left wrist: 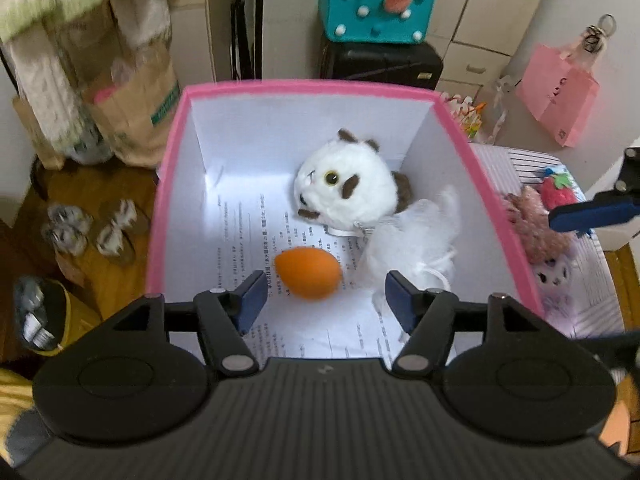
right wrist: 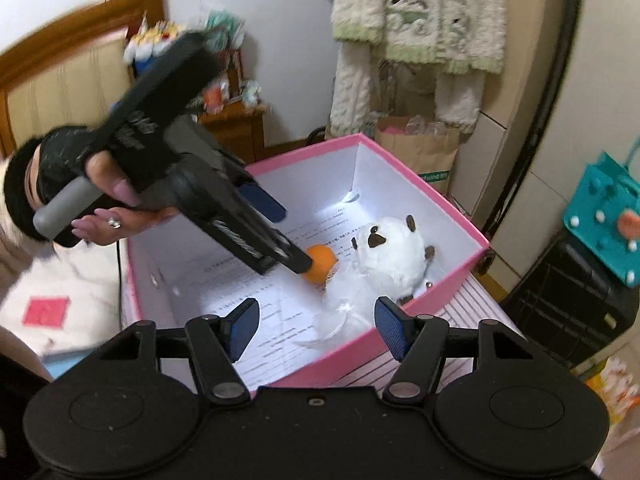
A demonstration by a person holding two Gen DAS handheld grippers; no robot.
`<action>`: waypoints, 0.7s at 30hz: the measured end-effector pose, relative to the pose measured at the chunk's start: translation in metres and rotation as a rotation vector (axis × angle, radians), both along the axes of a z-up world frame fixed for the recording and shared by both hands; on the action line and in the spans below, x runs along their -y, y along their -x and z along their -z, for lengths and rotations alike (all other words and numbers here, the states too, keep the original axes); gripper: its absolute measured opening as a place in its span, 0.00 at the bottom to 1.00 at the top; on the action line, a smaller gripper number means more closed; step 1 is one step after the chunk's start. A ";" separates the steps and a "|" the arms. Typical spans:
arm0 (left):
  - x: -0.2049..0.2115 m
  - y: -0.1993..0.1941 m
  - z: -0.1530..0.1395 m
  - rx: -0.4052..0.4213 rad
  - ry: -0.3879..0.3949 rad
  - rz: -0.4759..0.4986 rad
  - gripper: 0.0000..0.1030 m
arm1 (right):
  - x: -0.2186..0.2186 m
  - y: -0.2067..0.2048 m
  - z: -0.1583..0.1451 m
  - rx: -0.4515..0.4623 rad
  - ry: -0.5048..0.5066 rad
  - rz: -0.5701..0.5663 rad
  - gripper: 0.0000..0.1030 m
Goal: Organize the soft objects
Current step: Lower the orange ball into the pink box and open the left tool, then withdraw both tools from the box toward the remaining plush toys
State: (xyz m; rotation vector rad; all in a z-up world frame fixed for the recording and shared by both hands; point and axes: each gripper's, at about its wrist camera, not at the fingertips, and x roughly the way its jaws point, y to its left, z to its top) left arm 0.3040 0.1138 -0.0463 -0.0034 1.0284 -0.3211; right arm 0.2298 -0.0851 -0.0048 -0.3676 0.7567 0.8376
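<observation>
Two grippers, left point(left wrist: 326, 298) and right point(right wrist: 316, 326), hold their fingers apart and empty over the pink box point(left wrist: 256, 89); the orange egg point(left wrist: 308, 275) lies at seven o'clock of the white plush cat point(left wrist: 352, 188).

Orange ball point(right wrist: 320, 259) half hidden — left gripper's point(right wrist: 294, 240) fingers cover it

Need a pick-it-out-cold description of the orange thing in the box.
Find the pink-rimmed box with white walls and printed paper on its floor. Two things lie inside: a white plush cat with brown patches, and beside it the orange egg-shaped piece. It is the only smooth, plain orange item there, lying just past the open left gripper.
</observation>
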 end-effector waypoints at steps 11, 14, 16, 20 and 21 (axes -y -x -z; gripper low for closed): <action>0.008 0.091 -0.073 0.124 -0.046 0.094 0.70 | 0.060 0.064 -0.011 -0.023 -0.109 0.097 0.67; 0.014 0.116 -0.089 0.144 -0.036 0.113 0.71 | 0.076 0.081 -0.012 -0.015 -0.124 0.114 0.67; 0.018 0.132 -0.097 0.156 -0.027 0.125 0.72 | 0.086 0.093 -0.012 -0.012 -0.134 0.124 0.67; 0.030 0.159 -0.106 0.172 -0.019 0.164 0.73 | 0.104 0.114 -0.011 -0.010 -0.145 0.147 0.67; 0.035 0.164 -0.107 0.176 -0.021 0.175 0.74 | 0.107 0.118 -0.011 -0.010 -0.147 0.153 0.67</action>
